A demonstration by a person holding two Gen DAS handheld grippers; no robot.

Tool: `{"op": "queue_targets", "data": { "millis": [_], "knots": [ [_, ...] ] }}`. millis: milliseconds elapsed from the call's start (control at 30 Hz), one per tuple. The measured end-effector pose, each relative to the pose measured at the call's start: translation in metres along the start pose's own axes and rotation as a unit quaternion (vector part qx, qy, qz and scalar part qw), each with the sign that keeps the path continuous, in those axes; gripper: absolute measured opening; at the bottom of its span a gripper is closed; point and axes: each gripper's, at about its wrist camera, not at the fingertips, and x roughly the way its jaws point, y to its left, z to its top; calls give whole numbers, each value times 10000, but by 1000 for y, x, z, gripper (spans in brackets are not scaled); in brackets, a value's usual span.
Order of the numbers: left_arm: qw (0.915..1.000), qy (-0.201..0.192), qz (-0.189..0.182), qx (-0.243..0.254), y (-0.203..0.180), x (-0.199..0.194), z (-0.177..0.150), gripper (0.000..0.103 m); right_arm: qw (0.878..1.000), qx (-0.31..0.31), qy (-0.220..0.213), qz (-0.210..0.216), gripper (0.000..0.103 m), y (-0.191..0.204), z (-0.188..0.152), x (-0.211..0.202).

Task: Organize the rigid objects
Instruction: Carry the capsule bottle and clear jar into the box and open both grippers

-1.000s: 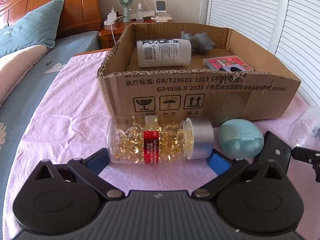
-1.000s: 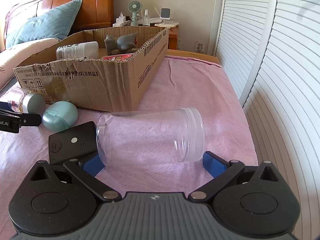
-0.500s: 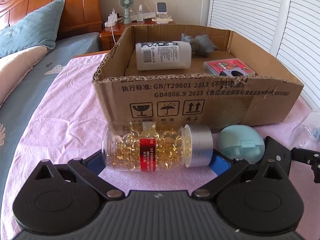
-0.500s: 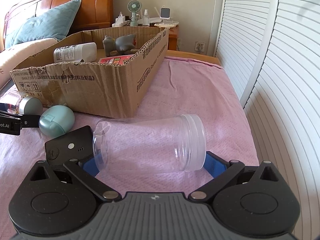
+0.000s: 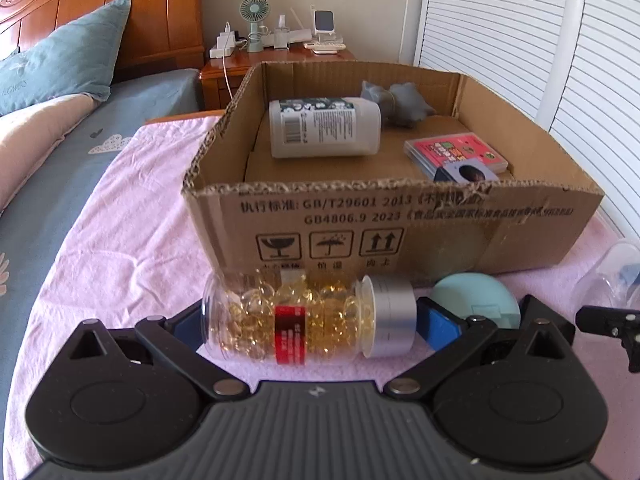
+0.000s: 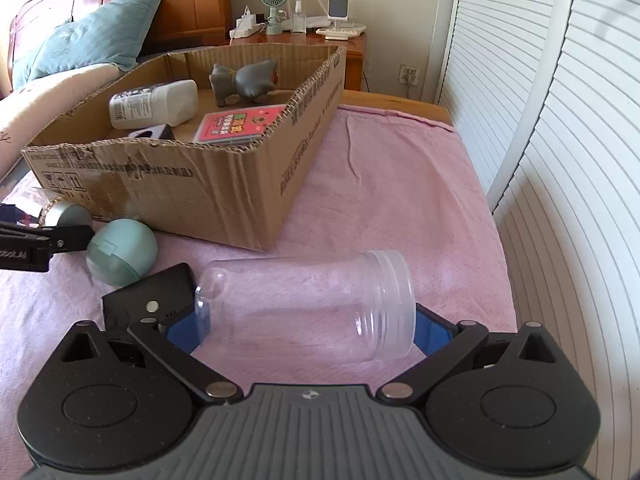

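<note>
Crosswise, capsule bottle (image 5: 304, 320) between left jaws, clear jar (image 6: 308, 308) between right jaws

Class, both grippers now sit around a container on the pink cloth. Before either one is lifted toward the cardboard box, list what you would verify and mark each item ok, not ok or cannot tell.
1. Left gripper closed on the capsule bottle, base and cap against the pads: ok.
2. Right gripper closed on the clear jar: ok.
3. Bottle's silver cap seated: ok.
4. Free floor in the cardboard box, in front of the white bottle: ok.
5. Grip firm enough to lift: cannot tell.
6. Green case clear of the left gripper's path: cannot tell.
</note>
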Motion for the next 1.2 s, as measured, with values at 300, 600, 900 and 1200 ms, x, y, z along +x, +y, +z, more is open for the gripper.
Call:
{"op": "queue_targets", "data": {
  "millis": [300, 600, 900, 1200],
  "knots": [
    [10000, 8, 62, 50, -1, -5, 4, 101, 9994, -201, 24, -271, 94, 9, 6, -5],
    [9997, 164, -8, 163, 2, -5, 6, 93, 9993, -266, 78, -243, 93, 14, 4, -14],
    [9962, 414, -367, 678, 6, -32, 1, 93, 9983, -576, 20, -123, 93, 27, 5, -39],
    [9912, 133, -678, 1125, 8, -80, 23, 93, 9967, -797, -116, 125, 93, 40, 16, -67]
  ]
}}
